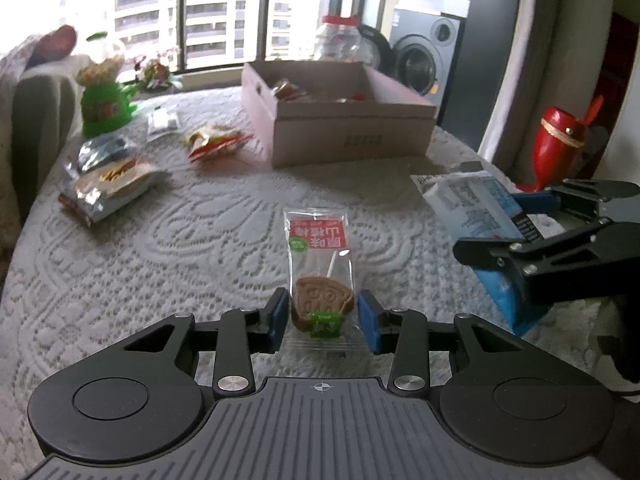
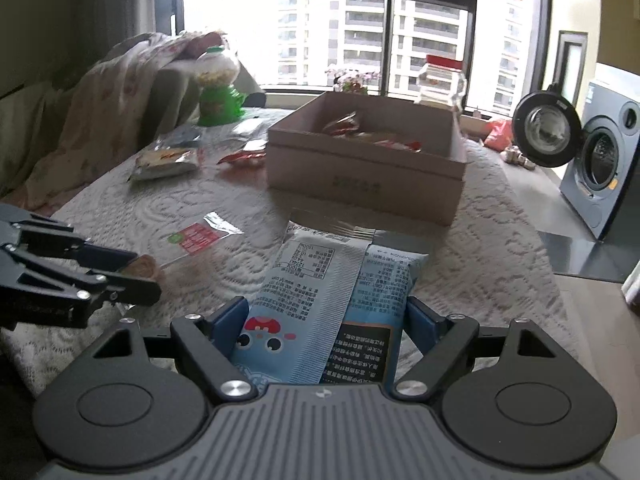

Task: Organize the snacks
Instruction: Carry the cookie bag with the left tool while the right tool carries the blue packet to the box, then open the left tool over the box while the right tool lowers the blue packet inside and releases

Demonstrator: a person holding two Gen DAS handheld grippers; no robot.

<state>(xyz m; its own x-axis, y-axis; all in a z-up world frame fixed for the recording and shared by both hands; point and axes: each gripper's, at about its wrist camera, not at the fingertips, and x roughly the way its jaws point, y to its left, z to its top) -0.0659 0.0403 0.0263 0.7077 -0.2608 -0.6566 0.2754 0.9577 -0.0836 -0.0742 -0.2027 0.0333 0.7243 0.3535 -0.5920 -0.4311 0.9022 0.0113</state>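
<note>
A clear-wrapped brown lollipop cookie packet (image 1: 318, 276) with a red label lies on the lace-covered table; my left gripper (image 1: 323, 320) is open with its blue pads on either side of the cookie end, apart from it. It also shows in the right wrist view (image 2: 192, 240). A blue and white snack bag (image 2: 320, 308) lies between the open fingers of my right gripper (image 2: 324, 330); whether the pads touch it is unclear. The bag (image 1: 476, 208) and right gripper (image 1: 552, 236) show at the right of the left view. An open cardboard box (image 1: 340, 120) holding several snacks stands beyond.
Loose snack packets lie at the left: a silver one (image 1: 108, 188) and a red one (image 1: 216, 142). A green candy dispenser (image 1: 102, 96) and a clear red-lidded jar (image 1: 340, 40) stand at the back. A red vase (image 1: 560, 140) and a washing machine (image 2: 604, 168) are to the right.
</note>
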